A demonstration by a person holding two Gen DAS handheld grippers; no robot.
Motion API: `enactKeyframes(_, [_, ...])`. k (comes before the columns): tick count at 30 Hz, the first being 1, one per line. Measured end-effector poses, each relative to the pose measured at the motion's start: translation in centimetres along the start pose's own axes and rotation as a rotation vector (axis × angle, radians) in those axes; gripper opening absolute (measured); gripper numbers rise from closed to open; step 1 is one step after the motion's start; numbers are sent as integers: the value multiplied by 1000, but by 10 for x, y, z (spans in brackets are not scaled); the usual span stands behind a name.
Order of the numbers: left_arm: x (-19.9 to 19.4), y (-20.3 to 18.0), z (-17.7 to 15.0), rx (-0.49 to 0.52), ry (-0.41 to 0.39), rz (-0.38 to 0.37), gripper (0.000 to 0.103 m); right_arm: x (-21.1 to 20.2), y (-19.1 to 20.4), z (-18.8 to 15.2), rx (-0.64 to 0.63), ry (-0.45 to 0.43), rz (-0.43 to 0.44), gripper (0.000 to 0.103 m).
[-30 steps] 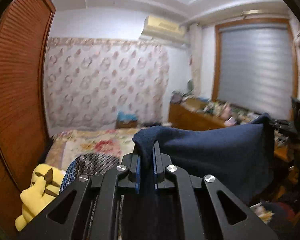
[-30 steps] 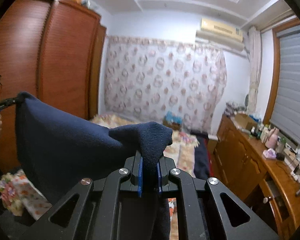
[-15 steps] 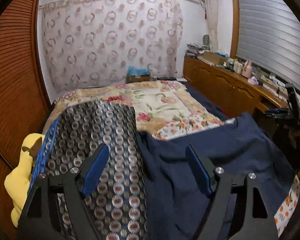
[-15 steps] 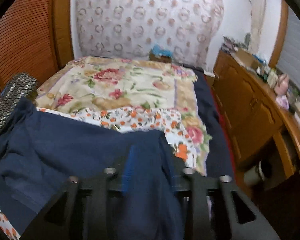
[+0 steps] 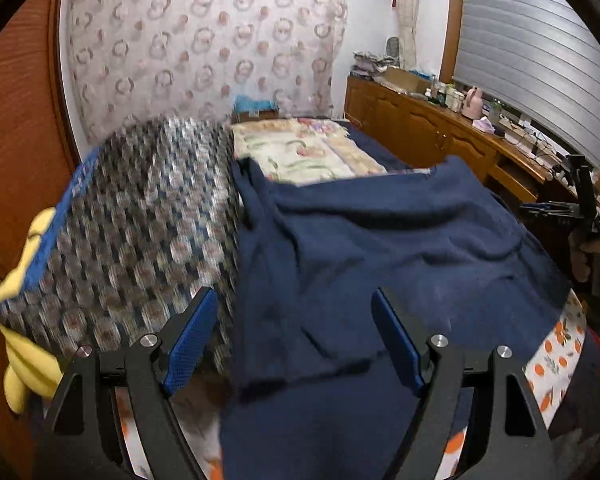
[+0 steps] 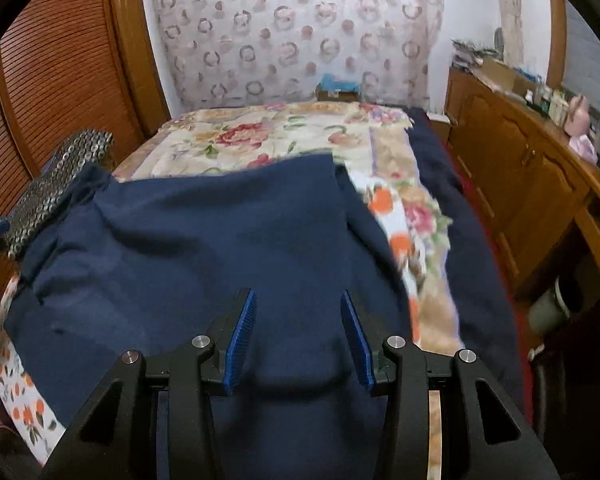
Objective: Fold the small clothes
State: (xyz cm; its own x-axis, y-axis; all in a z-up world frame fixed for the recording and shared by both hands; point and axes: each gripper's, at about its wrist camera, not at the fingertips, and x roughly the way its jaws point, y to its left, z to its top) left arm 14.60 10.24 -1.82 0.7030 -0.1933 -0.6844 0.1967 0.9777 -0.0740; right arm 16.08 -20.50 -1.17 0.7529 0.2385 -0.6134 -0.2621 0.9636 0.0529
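**A:** Biggest thing first?

**B:** A bed (image 6: 260, 136) with a flowery cover, filling the middle of both views.

**A:** And on top of it?

**B:** The dark blue cloth (image 5: 380, 260), spread over the near end of the bed. Reaches from the middle of the left view to its right side. Fills the lower middle of the right view (image 6: 220, 240) too. Mostly flat, with a few bumps and wrinkles. Not folded yet.

**A:** Anything beside it?

**B:** A grey dotted cloth (image 5: 140, 220) at the left of the left view, touching the blue one along its left edge. Blurry, so hard to say more. Below that, at the far left edge, a yellow soft toy (image 5: 24, 364).

**A:** Now the small bits. Claws?

**B:** Left claw (image 5: 295, 296) at the bottom of its view, spread wide, just been opening. Blue cloth lying below and between the pads, but not pinched. Right claw (image 6: 298, 295) at the bottom of its view, spread about halfway, also just been opening. Blue cloth between those pads too, loose, not squeezed. Right claw also seen far off at the right edge of the left view (image 5: 580, 200).

**A:** So which step?

**B:** Probably laying the cloth out flat, just let go. Folding itself not begun, by the look of it.

**A:** Next?

**B:** Likely smooth out the bumps first. Then pinch two corners of one edge, one claw each, lift together, and bring that edge over to meet the other side. Best to keep clear of the grey dotted cloth, so as not to grab both.
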Motion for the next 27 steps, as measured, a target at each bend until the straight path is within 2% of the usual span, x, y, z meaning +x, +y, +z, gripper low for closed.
enactKeyframes(4, [2, -3, -30, -32, 25, 14, 80, 7, 0, -13, 11, 21, 39, 46])
enactKeyframes(8, [6, -5, -50, -64, 53, 15, 80, 23, -8, -8, 42, 51, -3, 46])
enactKeyframes(11, [9, -8, -54, -57, 82, 14, 79, 24, -8, -3, 48, 56, -15, 46])
enactKeyframes(18, [12, -5, -49, -66, 87, 16, 52, 31, 9, -5, -23, 32, -75, 46])
enactKeyframes(23, [19, 7, -46, -94, 91, 59, 50, 36, 14, -13, -46, 23, -107, 46])
enactKeyframes(27, [25, 14, -44, -104, 105, 65, 50, 33, 12, -15, -45, 22, -106, 46])
